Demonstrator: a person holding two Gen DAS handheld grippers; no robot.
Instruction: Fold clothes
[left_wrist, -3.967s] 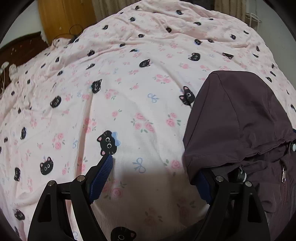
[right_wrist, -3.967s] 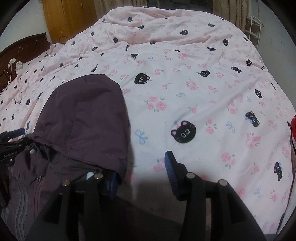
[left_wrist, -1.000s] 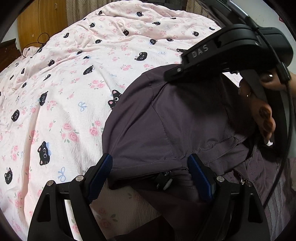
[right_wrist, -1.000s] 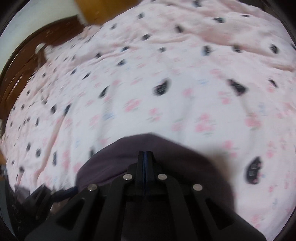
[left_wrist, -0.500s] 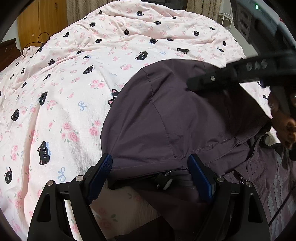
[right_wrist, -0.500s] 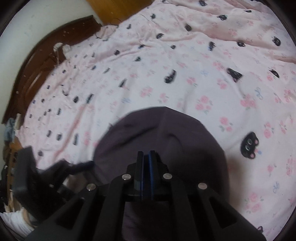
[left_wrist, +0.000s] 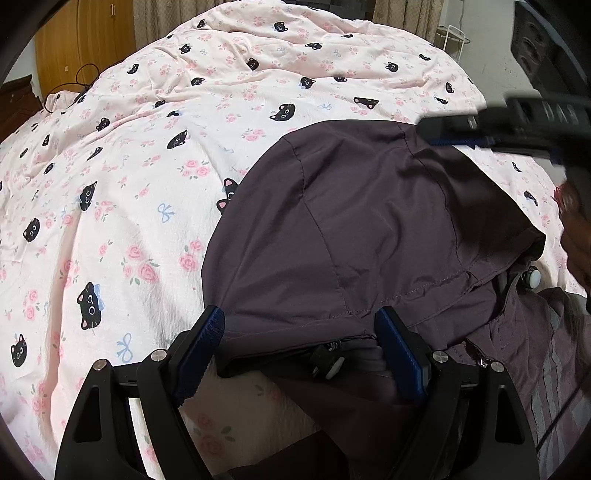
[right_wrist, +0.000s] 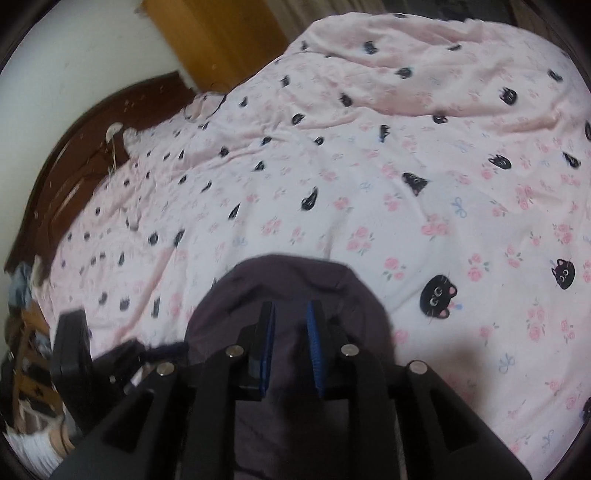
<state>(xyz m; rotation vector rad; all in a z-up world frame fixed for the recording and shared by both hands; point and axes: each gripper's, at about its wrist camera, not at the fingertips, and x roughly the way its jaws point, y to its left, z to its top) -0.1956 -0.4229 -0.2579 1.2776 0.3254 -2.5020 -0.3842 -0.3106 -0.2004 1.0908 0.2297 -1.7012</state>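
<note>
The purple hooded jacket (left_wrist: 369, 229) lies spread on the cat-print bedspread (left_wrist: 147, 147), hood flat just ahead of the left gripper (left_wrist: 299, 343), whose jaws stand wide astride the hood's base, gripping nothing. The right gripper (right_wrist: 290, 332), above the hood's crown, is slightly parted and holds nothing. Folding looks barely begun. The right gripper's side reads "DAS"

Left wrist view: sat low and close behind the left hand-held gripper (left_wrist: 299, 343), faced forward across the jacket hood (left_wrist: 369, 221) and up the bed (left_wrist: 147, 166).
Right wrist view: looked down from above the hood (right_wrist: 295, 295), tilted toward the headboard (right_wrist: 74, 166).
Shared: hood, pink cat-print bedding, each other's hand-held gripper.
</note>
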